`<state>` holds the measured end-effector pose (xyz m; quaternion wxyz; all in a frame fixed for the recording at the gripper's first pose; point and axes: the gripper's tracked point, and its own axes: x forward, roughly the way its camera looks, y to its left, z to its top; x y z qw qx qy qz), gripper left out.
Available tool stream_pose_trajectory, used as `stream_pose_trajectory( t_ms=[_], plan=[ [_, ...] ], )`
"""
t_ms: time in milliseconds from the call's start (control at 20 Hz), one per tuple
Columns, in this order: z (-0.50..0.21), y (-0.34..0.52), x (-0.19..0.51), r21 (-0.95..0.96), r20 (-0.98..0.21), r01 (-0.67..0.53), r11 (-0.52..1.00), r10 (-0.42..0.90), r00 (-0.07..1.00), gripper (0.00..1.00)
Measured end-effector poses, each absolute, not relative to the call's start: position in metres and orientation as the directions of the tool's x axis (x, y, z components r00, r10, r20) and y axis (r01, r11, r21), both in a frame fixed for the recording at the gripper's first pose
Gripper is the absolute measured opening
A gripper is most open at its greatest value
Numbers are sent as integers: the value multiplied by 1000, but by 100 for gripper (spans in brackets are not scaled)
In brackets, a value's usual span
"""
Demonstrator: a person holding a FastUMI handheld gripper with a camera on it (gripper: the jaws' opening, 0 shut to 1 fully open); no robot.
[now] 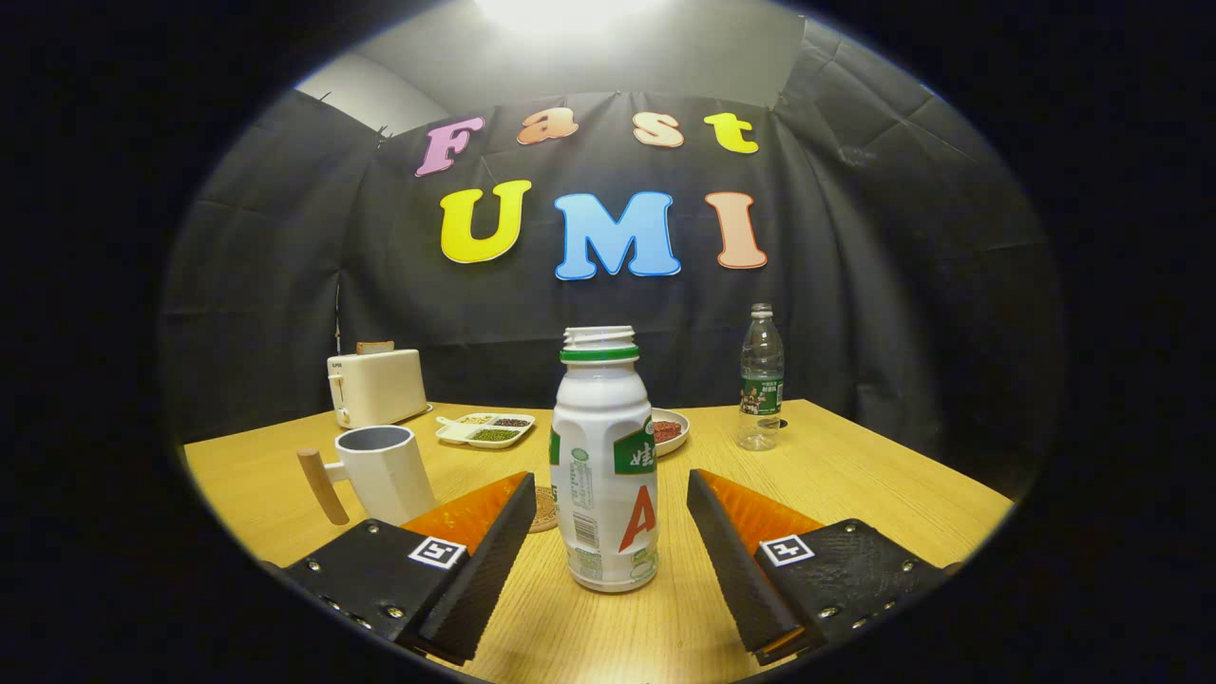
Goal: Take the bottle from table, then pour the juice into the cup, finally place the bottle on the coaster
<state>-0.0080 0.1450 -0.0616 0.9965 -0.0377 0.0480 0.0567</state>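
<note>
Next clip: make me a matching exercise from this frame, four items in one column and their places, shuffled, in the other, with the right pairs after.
Items
1. white plastic juice bottle with green neck ring
2. white faceted cup with wooden handle
3. cream toaster
4. clear plastic water bottle with green label

Places
A. far corner of the wooden table, near the black wall, beyond the cup
B. between the open fingers of the claw, untouched
C. far side, beyond the other finger
D. just beyond one finger, handle pointing away from the juice bottle

Pairs: 1-B, 2-D, 3-A, 4-C
</note>
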Motion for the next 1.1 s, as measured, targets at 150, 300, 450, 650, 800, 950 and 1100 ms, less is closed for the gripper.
stream_pose_trajectory(
  t_ms=[150, 300, 450, 650, 800, 950, 1100],
  plan=[
    [-66, 146, 0, -81, -110, -100, 992, 91, 990, 97],
    [-70, 147, 7, -71, -125, -95, 993, 86, 988, 88],
    [-75, 146, 13, -62, -136, -77, 995, 68, 988, 75],
    [-74, 146, 12, -89, -136, -69, 994, 57, 989, 68],
    [-73, 145, 12, -84, -127, -66, 994, 55, 990, 62],
    [-72, 143, 12, -108, -114, -50, 993, 38, 993, 56],
    [-67, 144, 8, -184, -96, -40, 982, 23, 995, 56]
  ],
)
